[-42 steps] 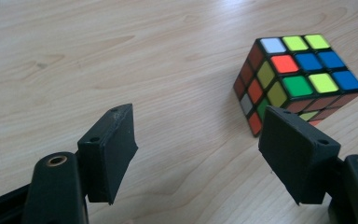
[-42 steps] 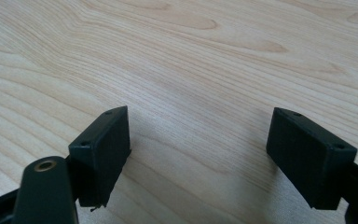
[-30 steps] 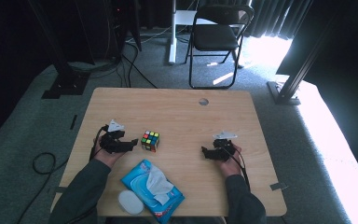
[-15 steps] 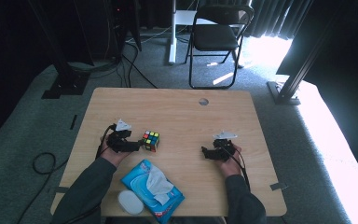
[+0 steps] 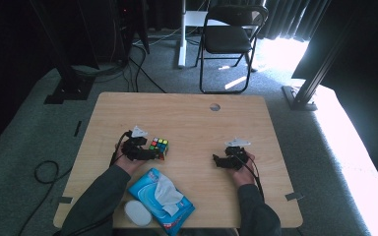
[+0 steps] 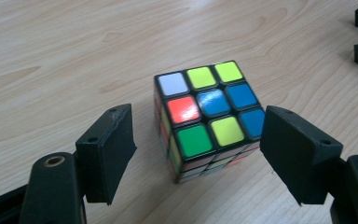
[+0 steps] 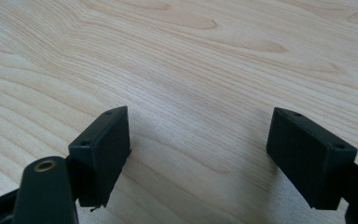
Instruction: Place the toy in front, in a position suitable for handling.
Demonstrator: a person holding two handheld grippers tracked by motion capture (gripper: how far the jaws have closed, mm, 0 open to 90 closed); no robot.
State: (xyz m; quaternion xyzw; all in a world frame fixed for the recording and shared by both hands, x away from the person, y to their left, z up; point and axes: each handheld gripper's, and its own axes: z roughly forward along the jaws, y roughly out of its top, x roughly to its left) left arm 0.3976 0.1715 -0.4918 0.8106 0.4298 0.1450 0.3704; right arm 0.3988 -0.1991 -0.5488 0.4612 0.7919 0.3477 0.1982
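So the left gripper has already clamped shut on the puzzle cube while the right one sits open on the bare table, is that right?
Not quite. The left gripper is open, not clamped: in the left gripper view its jaws stand apart on either side of the puzzle cube, with gaps showing. The rest holds: the right gripper sits open over the bare table.

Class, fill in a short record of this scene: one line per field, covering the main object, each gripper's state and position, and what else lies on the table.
main object: puzzle cube, flat on the wooden table
left gripper: open, jaws on either side of the cube, not yet touching
right gripper: open, over bare wood, holding nothing
other items: blue wipes pack and white oval lid near the front edge
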